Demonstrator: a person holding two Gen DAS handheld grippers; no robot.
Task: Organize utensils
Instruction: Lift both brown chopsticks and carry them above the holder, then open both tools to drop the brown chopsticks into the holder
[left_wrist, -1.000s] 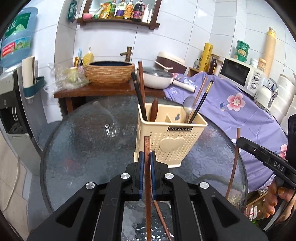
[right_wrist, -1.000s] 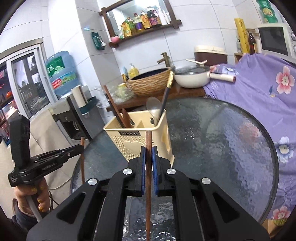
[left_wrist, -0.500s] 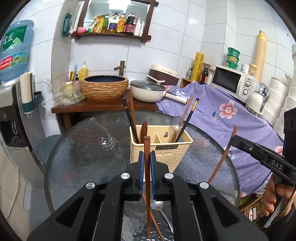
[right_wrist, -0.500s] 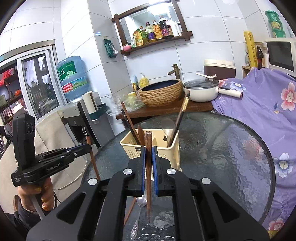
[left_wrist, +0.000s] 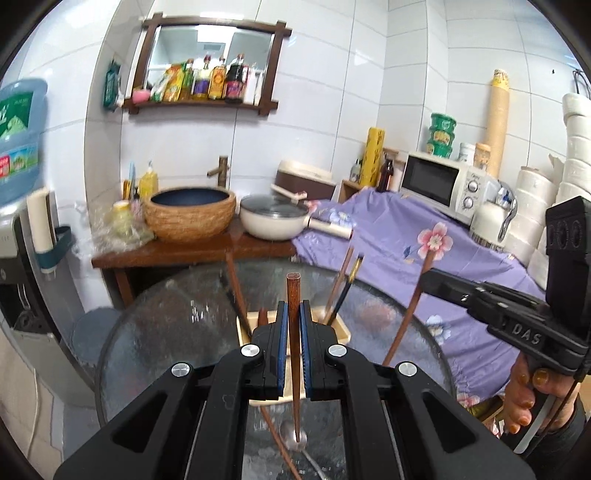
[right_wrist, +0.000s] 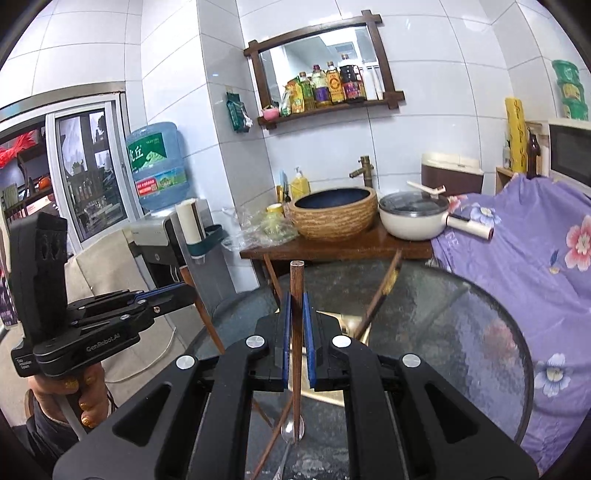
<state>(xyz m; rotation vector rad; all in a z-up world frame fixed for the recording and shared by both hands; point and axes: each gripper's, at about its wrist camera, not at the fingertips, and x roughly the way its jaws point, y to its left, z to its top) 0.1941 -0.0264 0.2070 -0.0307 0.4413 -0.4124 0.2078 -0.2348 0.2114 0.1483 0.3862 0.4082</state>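
Observation:
My left gripper is shut on a brown wooden chopstick, held upright above the round glass table. My right gripper is shut on a second brown chopstick, also upright; it shows from the side in the left wrist view. A cream utensil holder stands behind and below both grippers, mostly hidden by them, with several chopsticks standing in it. A metal spoon and another brown chopstick lie on the glass under the grippers.
A wooden side table behind carries a woven basin and a white pot. A purple floral cloth covers furniture to the right, with a microwave. A water dispenser stands at the left.
Both grippers have risen with their chopsticks, so the holder has dropped low in both views. The spoon and loose chopstick on the glass have come into sight below.

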